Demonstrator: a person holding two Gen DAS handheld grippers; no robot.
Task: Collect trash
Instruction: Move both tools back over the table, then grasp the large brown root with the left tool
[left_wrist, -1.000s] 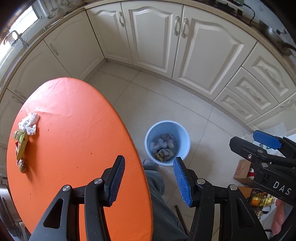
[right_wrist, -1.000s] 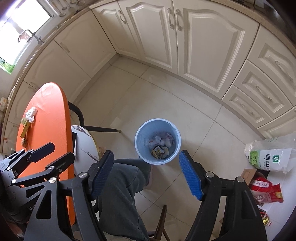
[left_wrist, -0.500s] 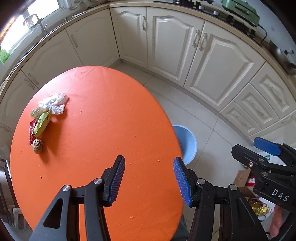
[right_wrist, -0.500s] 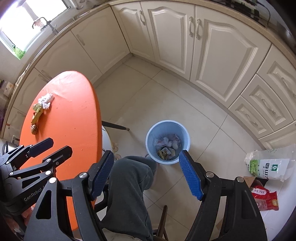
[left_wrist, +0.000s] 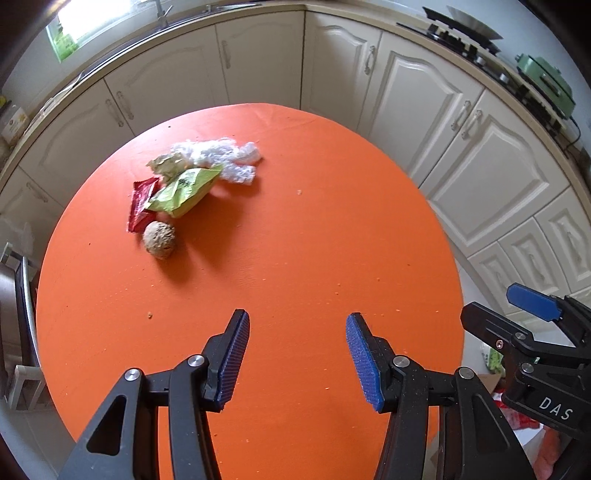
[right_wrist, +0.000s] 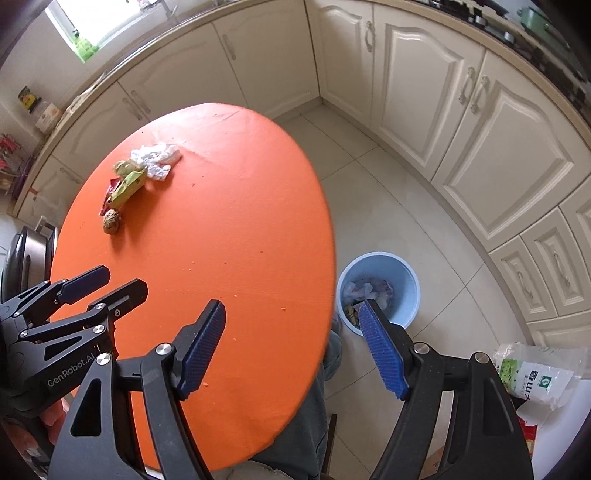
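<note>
On the orange table (left_wrist: 332, 240), crumpled wrappers (left_wrist: 181, 190) lie heaped; both grippers (left_wrist: 297, 356) (right_wrist: 291, 347) gape empty.

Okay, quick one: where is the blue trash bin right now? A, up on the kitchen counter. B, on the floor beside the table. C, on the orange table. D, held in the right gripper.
B: the blue trash bin stands on the tiled floor just past the edge of the orange table, already holding some trash.

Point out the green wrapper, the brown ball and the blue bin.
green wrapper (left_wrist: 183, 192): left wrist view, middle of its flat face.
brown ball (left_wrist: 159, 239): left wrist view, its top.
blue bin (right_wrist: 410, 280): right wrist view, inner wall.
</note>
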